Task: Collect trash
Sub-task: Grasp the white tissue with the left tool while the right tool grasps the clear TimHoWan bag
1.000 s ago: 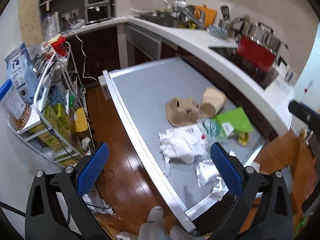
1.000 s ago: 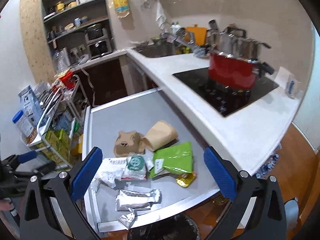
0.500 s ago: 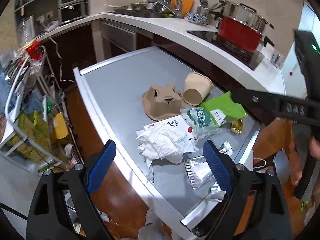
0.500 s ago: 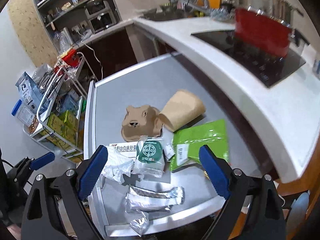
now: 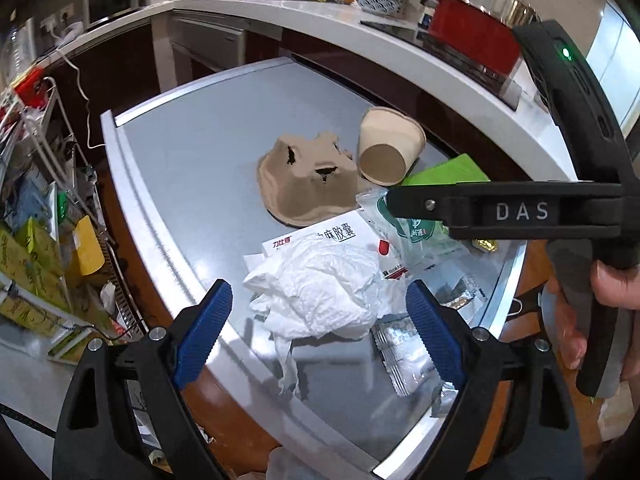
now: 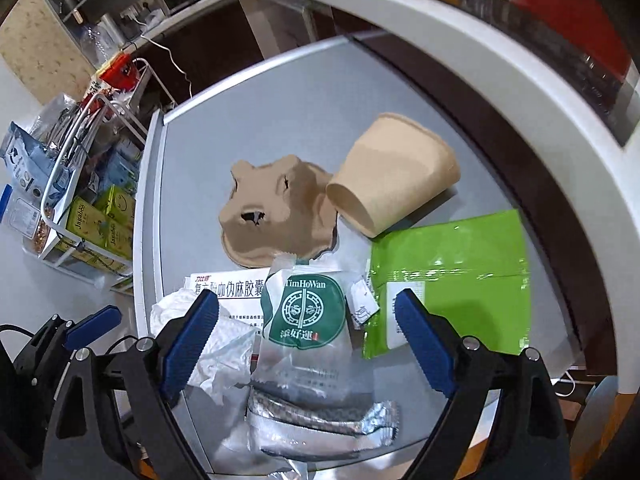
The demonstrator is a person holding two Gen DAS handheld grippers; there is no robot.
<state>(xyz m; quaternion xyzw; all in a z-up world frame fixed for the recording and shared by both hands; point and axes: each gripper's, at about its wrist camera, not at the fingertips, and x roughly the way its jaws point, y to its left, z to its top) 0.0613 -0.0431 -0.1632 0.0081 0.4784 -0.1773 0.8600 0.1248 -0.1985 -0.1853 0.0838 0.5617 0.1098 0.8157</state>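
Left gripper (image 5: pixel 318 322): jaws wide, empty, over crumpled tissue (image 5: pixel 320 288) at tabletop's (image 5: pixel 208 152) near edge. Right gripper (image 6: pixel 306 334): closing, unclamped, astride clear packet (image 6: pixel 308 328).

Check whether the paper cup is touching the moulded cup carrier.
Touching: in the right wrist view the paper cup's base end overlaps and rests against the cup carrier's edge, no table showing between them.

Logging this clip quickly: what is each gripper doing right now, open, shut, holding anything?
Left gripper: open, holding nothing, above the crumpled white tissue.
Right gripper: open but closing, nothing gripped, the TimHoWan packet between its fingers.
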